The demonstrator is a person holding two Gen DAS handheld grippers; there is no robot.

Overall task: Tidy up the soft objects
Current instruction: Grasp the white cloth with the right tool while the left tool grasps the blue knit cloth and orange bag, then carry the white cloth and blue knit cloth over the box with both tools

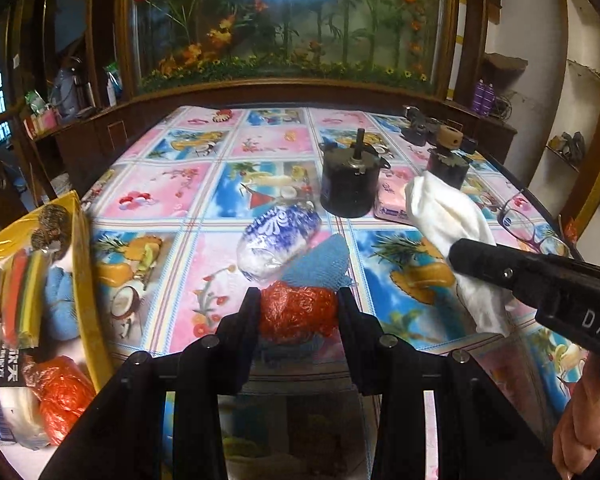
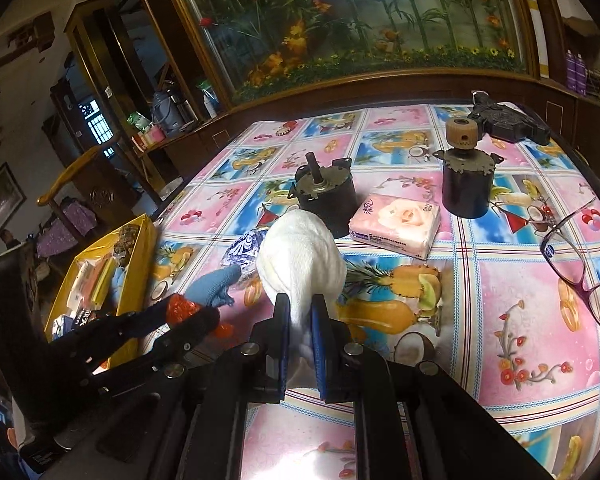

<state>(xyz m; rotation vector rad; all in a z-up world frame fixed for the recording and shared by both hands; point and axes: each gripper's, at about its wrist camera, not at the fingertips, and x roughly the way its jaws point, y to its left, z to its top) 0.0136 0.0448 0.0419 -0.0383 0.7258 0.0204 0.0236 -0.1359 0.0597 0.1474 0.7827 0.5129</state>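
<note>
Reaching low and level over the table edge, the left gripper (image 1: pixel 299 312) pinches a red plastic bag (image 1: pixel 296 312); the right gripper (image 2: pixel 300 316), angled leftward, clamps a white cloth (image 2: pixel 300 260)

I'm in a home living room: wood-framed aquarium (image 1: pixel 288 20), wooden chair (image 2: pixel 72 184), my desk's fruit-print oilcloth (image 1: pixel 172 196).

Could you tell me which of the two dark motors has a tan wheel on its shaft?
The right-hand motor, beyond the tissue pack; the other motor shows a bare shaft.
</note>
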